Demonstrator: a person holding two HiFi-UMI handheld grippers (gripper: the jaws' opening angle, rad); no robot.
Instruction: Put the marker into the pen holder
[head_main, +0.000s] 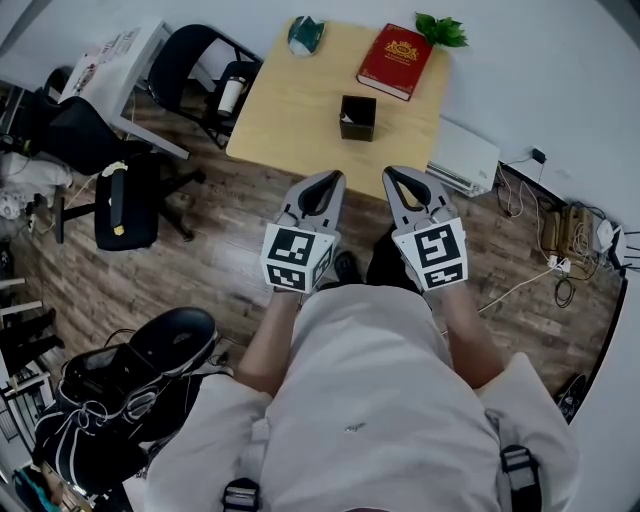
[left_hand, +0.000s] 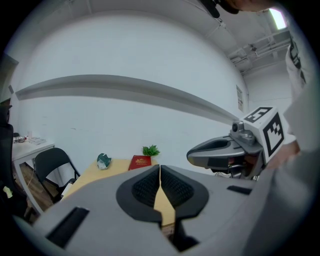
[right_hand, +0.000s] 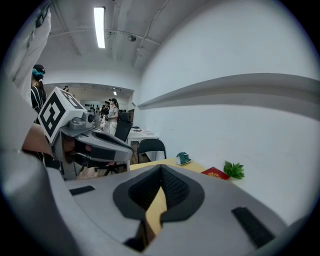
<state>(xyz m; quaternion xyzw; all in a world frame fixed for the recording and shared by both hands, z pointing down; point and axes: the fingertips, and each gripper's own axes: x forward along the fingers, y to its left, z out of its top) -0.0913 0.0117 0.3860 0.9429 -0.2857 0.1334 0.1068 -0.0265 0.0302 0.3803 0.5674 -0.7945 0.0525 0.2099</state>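
So both tools are held low in front of the person. The left gripper (head_main: 335, 177) and right gripper (head_main: 391, 173) each have their jaws pressed together at the tips with nothing in between, and each gripper's own view confirms that. The black pen holder (head_main: 357, 117) stands upright on the wooden table (head_main: 290, 110), straight ahead and well apart from both. It sits pretty much on the line between them, so neither hand looks closer.

I can't find a marker lying anywhere on the table. There's a pale sliver (head_main: 346, 118) inside the holder's left side (could be the marker standing in there, too small to call). So either it's already in the holder, or it's somewhere out of frame. The red book (head_main: 395, 60) sits further back.
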